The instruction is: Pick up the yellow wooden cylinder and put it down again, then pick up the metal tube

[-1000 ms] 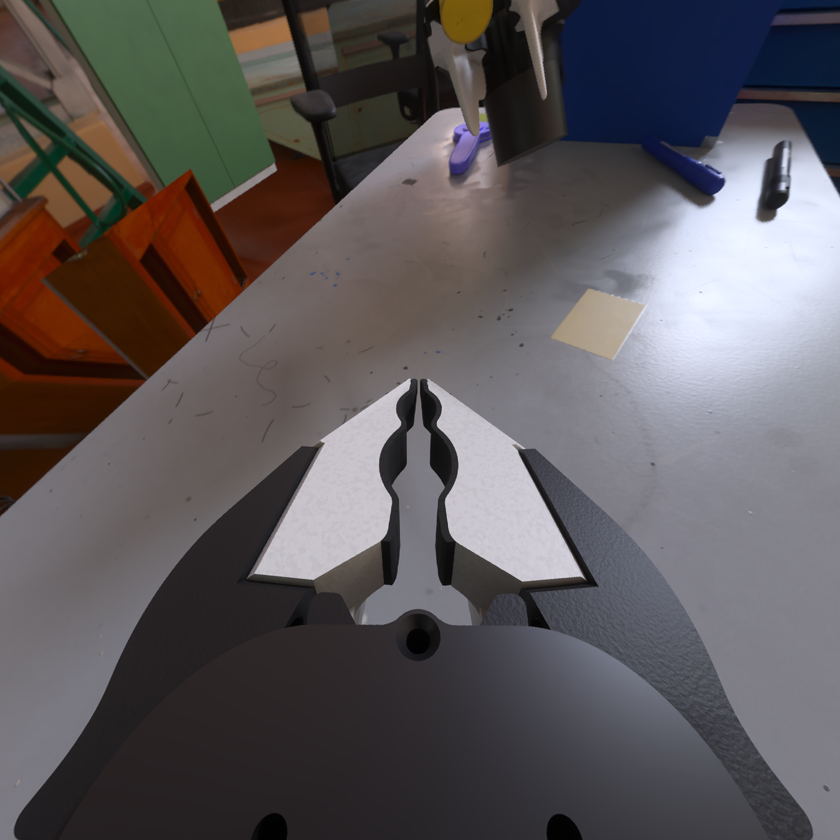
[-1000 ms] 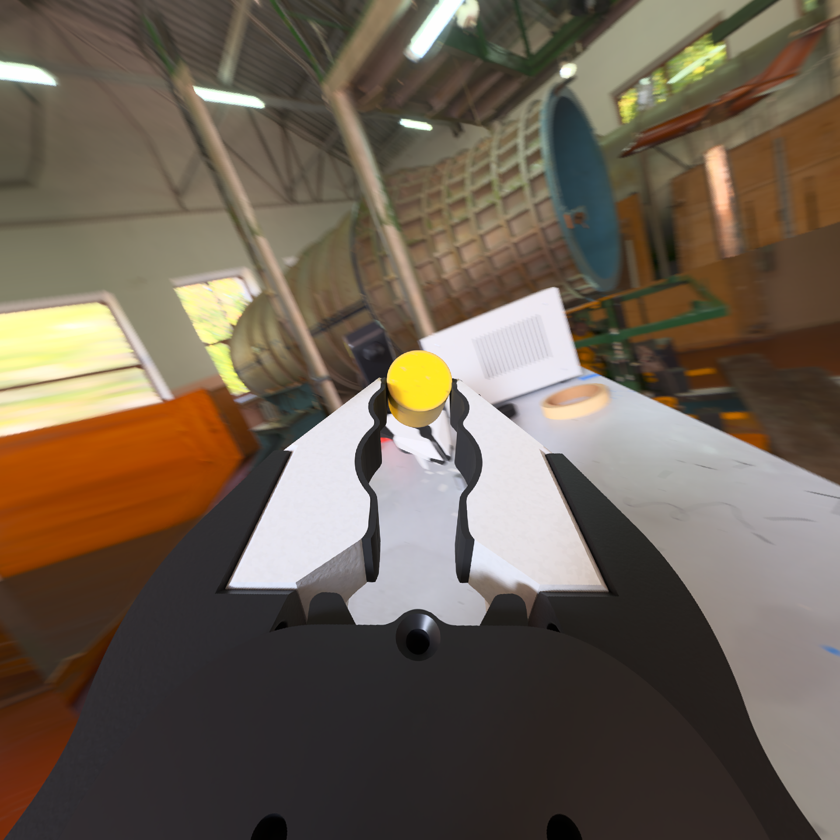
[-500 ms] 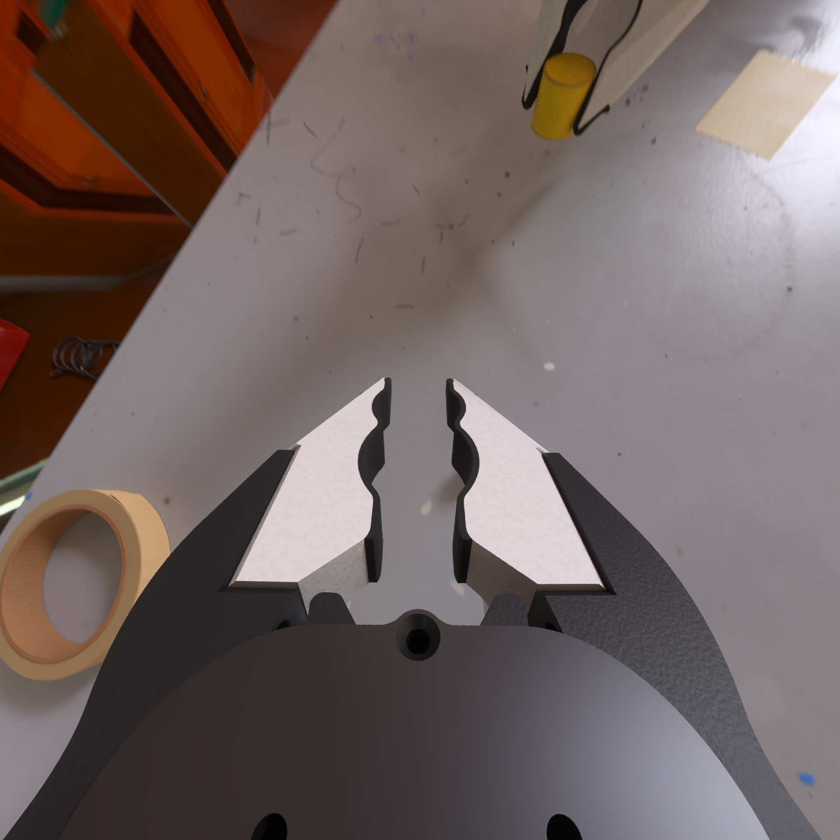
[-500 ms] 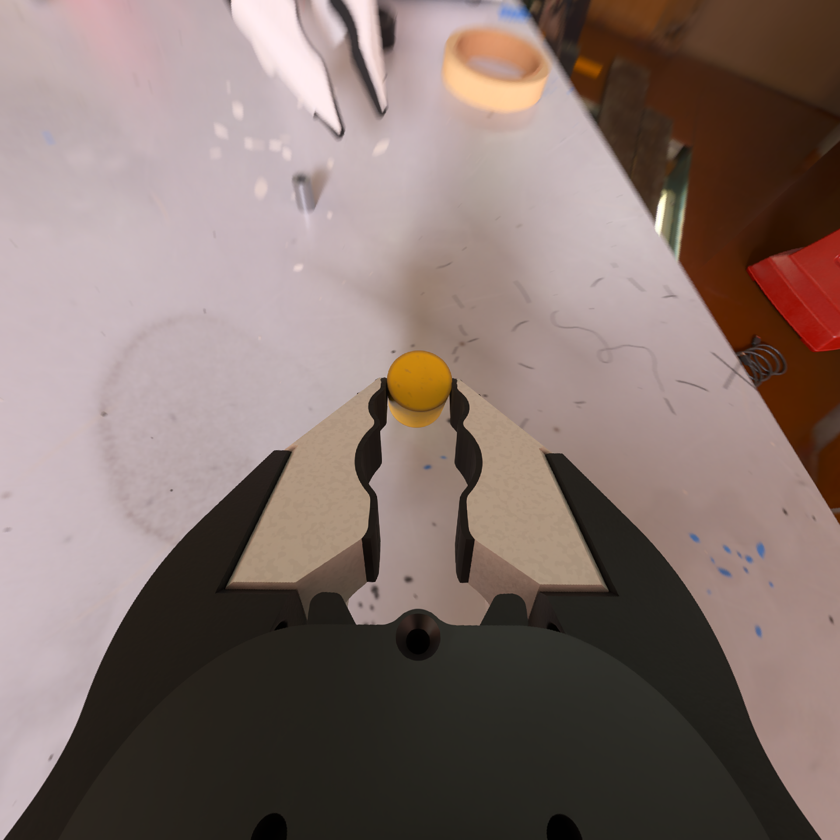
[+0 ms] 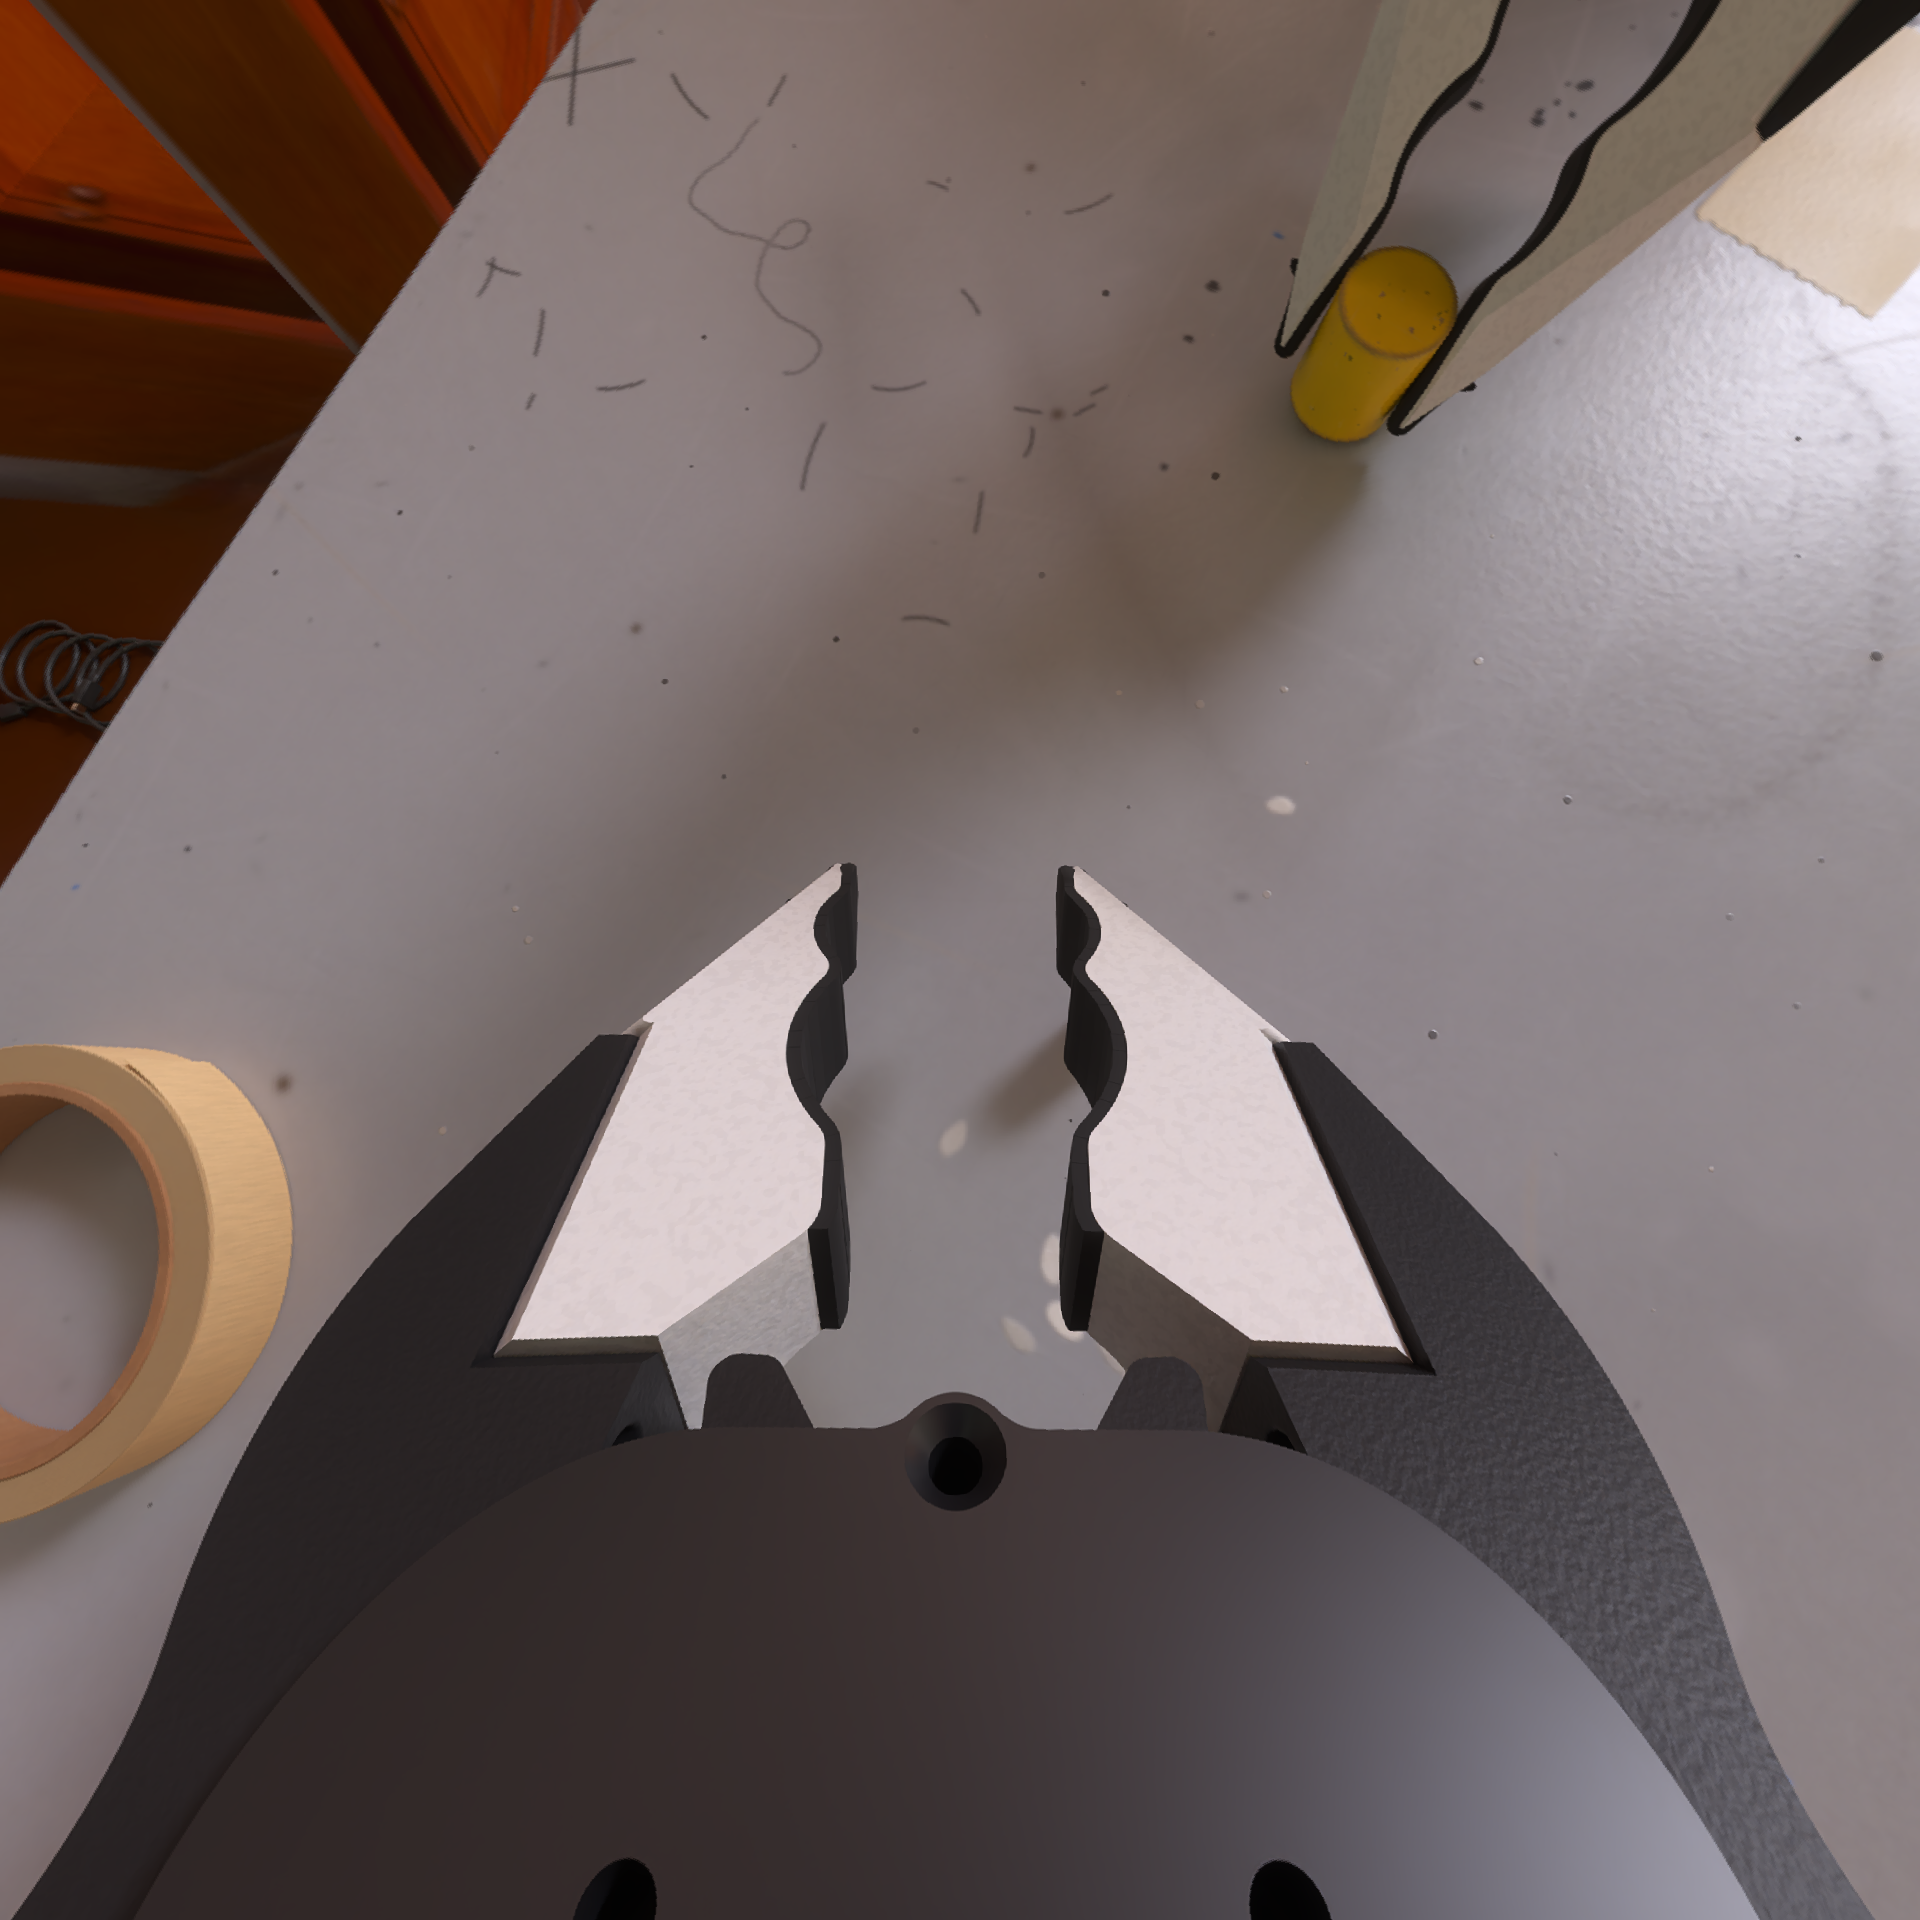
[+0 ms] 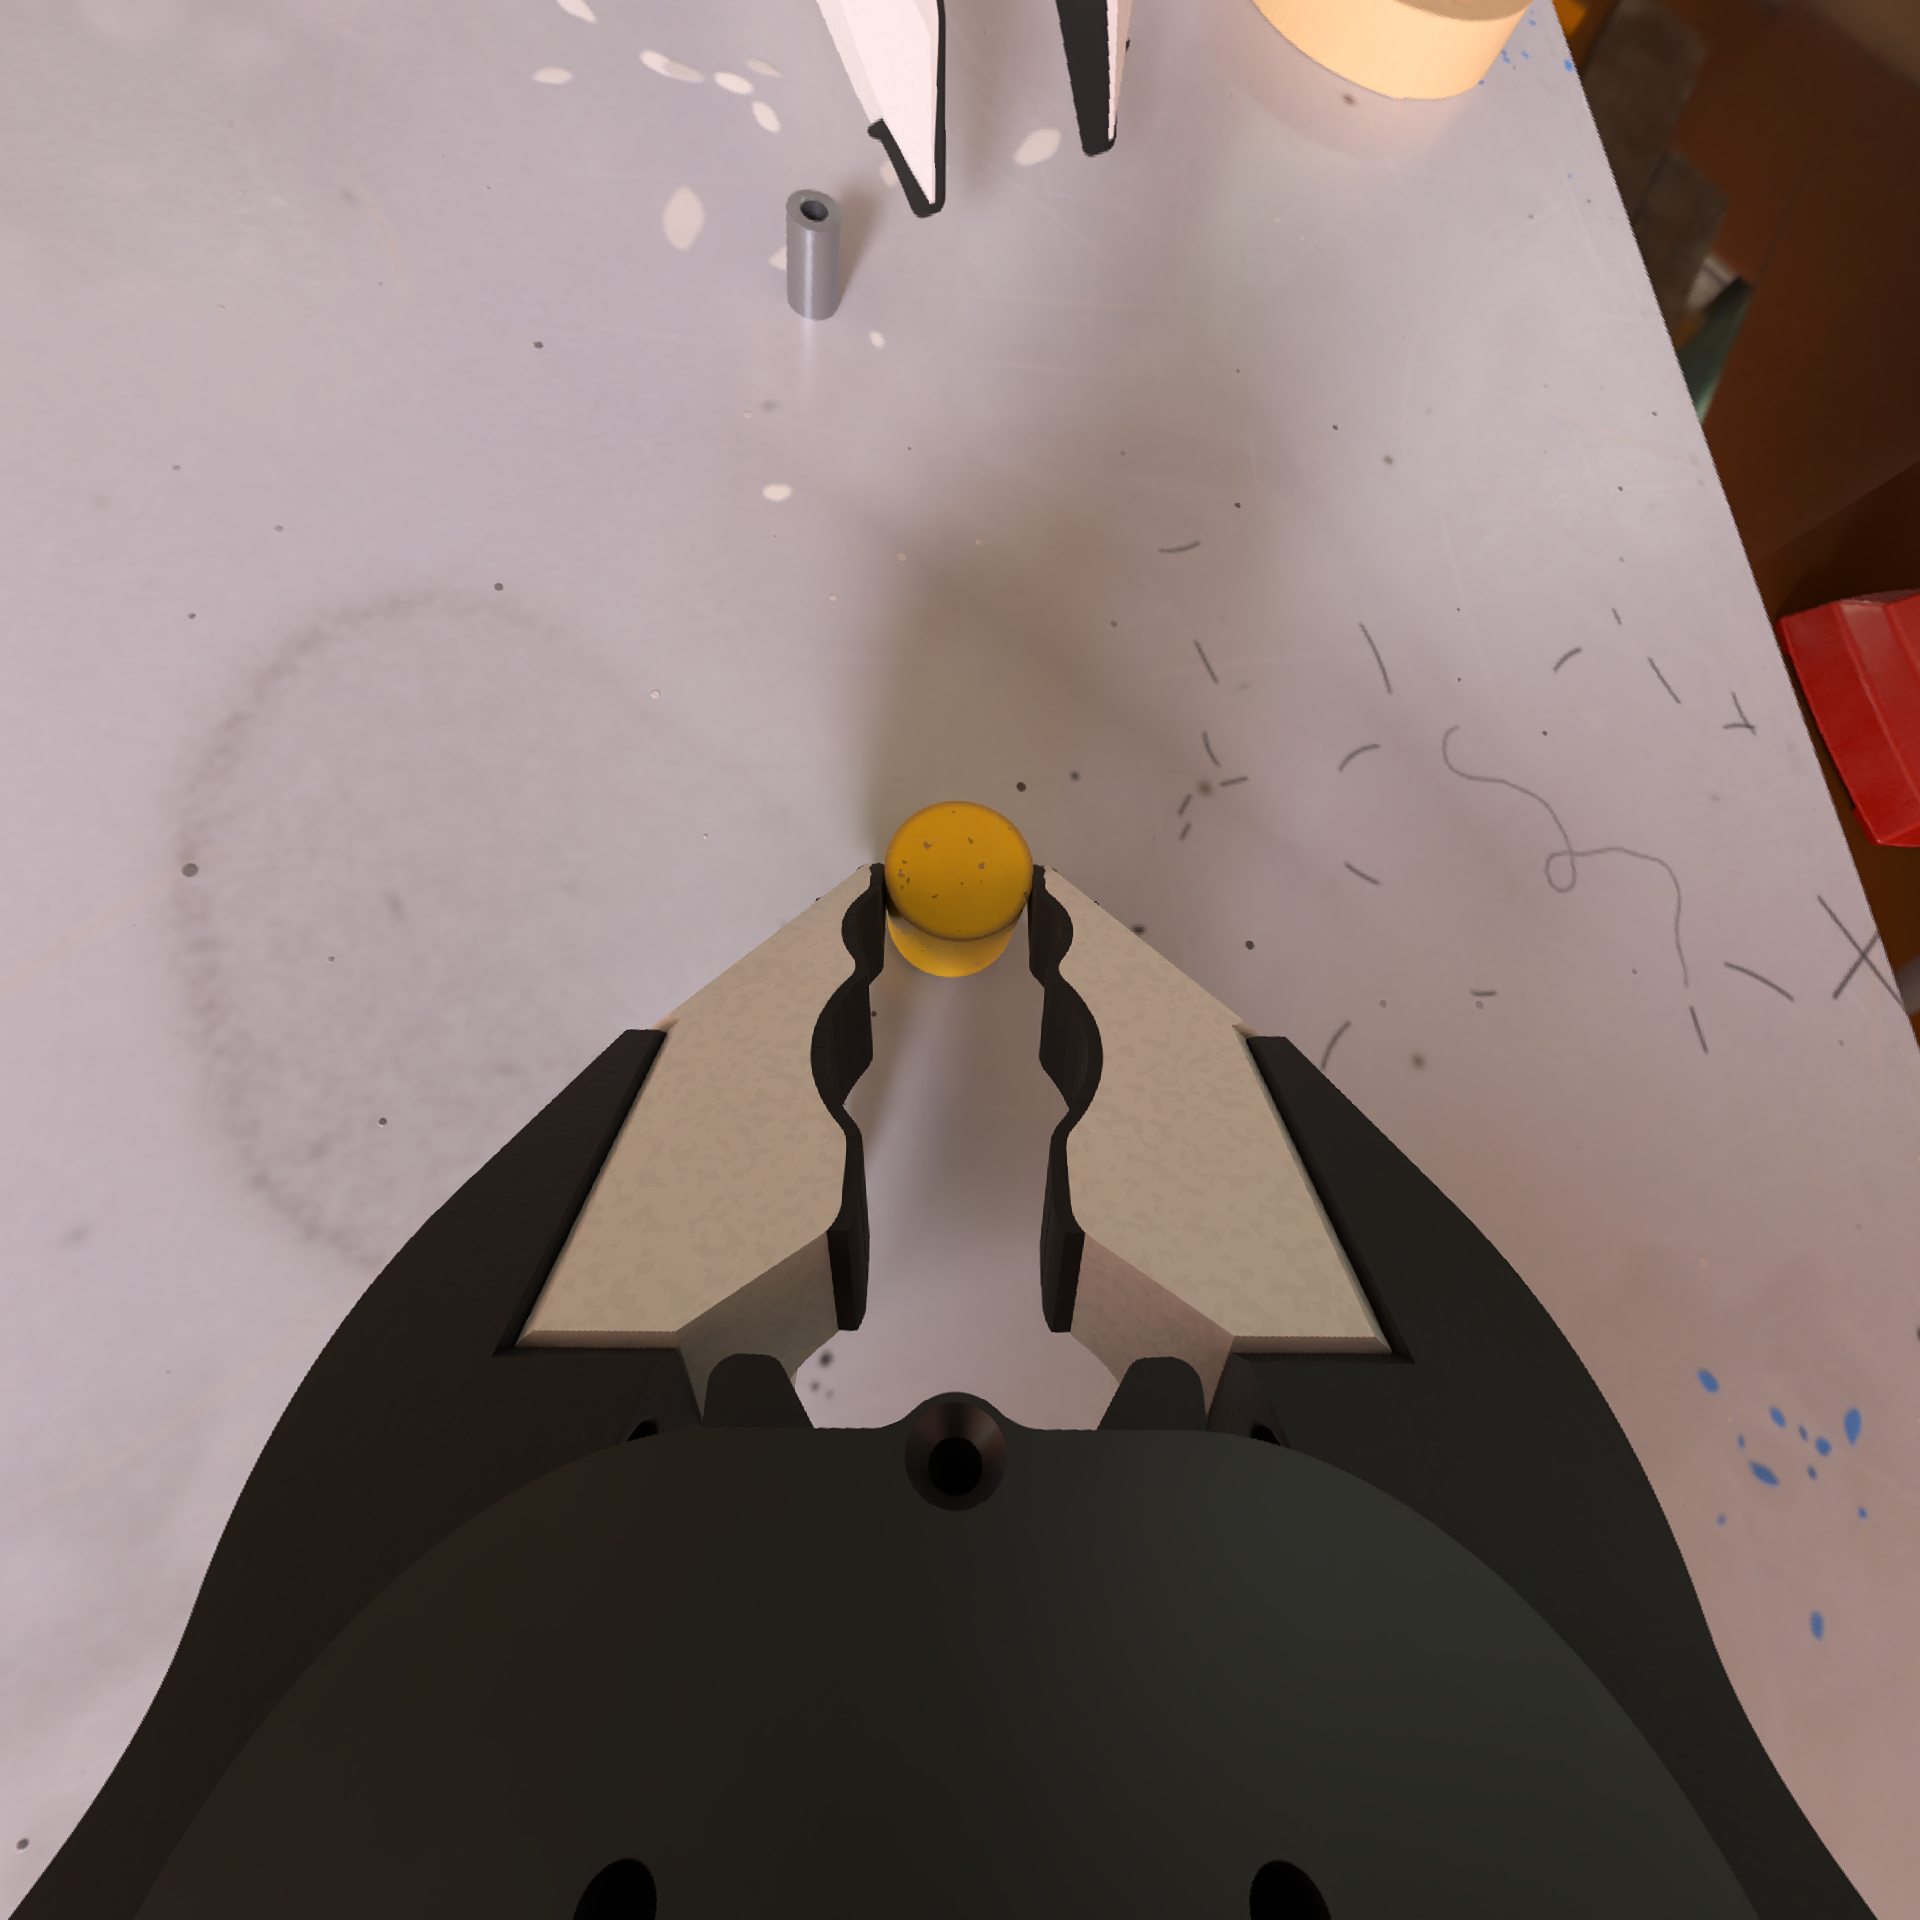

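The yellow wooden cylinder (image 6: 956, 883) stands upright between the tips of my right gripper (image 6: 956, 878), which is shut on it. In the left wrist view the cylinder (image 5: 1371, 343) shows at the top right in the right gripper (image 5: 1351, 390), its lower end at or just above the grey table (image 5: 1455, 935). The metal tube (image 6: 812, 255), small and grey, stands upright farther along the table, just beside my left gripper (image 6: 1013, 177). My left gripper (image 5: 956, 883) is open and empty, pointing down at the table. The tube does not show in the left wrist view.
A roll of masking tape (image 5: 156, 1247) lies left of the left gripper; it also shows in the right wrist view (image 6: 1392, 42). A beige paper patch (image 5: 1829, 208) lies beyond the cylinder. The table edge (image 6: 1714, 520) runs close on the right, with a red box (image 6: 1870, 717) below it.
My right gripper has tipped down and brought the yellow cylinder from high in the air down to the table. My left gripper has tilted down, moved closer to the table and opened its jaws.
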